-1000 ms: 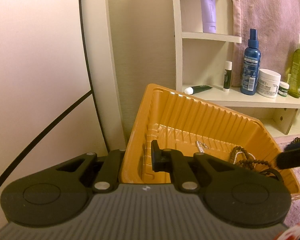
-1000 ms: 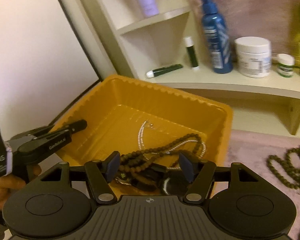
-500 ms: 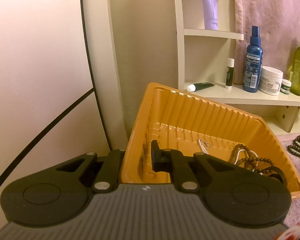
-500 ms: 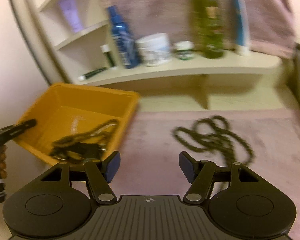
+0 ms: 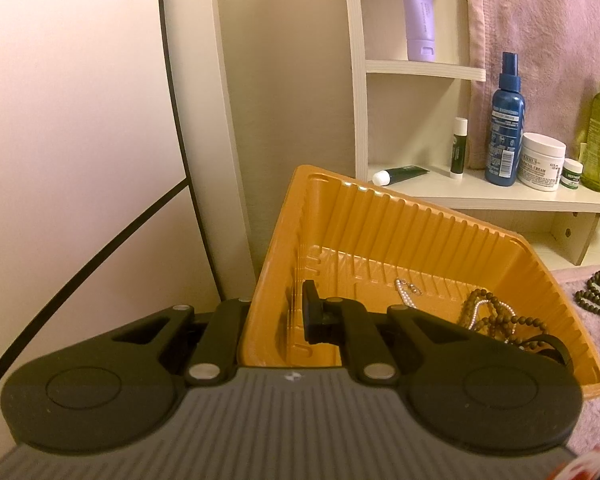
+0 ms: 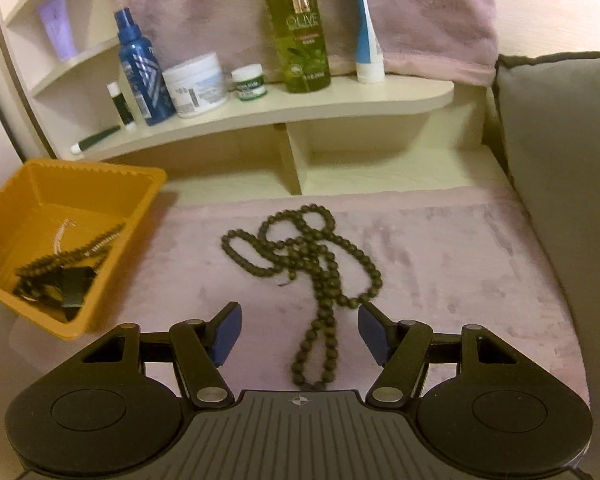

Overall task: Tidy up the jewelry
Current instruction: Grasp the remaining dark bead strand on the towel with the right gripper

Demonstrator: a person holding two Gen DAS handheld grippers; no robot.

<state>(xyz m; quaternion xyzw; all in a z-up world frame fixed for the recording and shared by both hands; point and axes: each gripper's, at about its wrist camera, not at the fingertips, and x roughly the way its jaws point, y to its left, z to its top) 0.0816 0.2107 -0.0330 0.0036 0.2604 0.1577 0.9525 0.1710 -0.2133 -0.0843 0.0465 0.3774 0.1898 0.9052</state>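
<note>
My left gripper [image 5: 278, 316] is shut on the near-left wall of an orange plastic tray [image 5: 380, 216] and holds it tilted. In the tray lie a pearl chain [image 5: 405, 296], a brown bead necklace [image 5: 496, 320] and a black piece. The tray also shows at the left of the right wrist view [image 6: 112, 172]. My right gripper [image 6: 300, 332] is open and empty above a pink cloth. A long dark bead necklace [image 6: 312, 256] lies coiled on the cloth, its tail reaching between my open fingers. It also shows at the right edge of the left wrist view [image 5: 598, 296].
A cream shelf [image 6: 300, 108] behind holds a blue spray bottle [image 6: 140, 72], a white cream jar [image 6: 196, 84], a small jar, a green olive bottle [image 6: 298, 28] and tubes. A grey cushion [image 6: 560, 160] stands at the right. A pink towel hangs behind the shelf.
My right gripper has left the tray, swung right and now hovers open over the dark bead necklace on the cloth. The left gripper keeps its hold on the tray.
</note>
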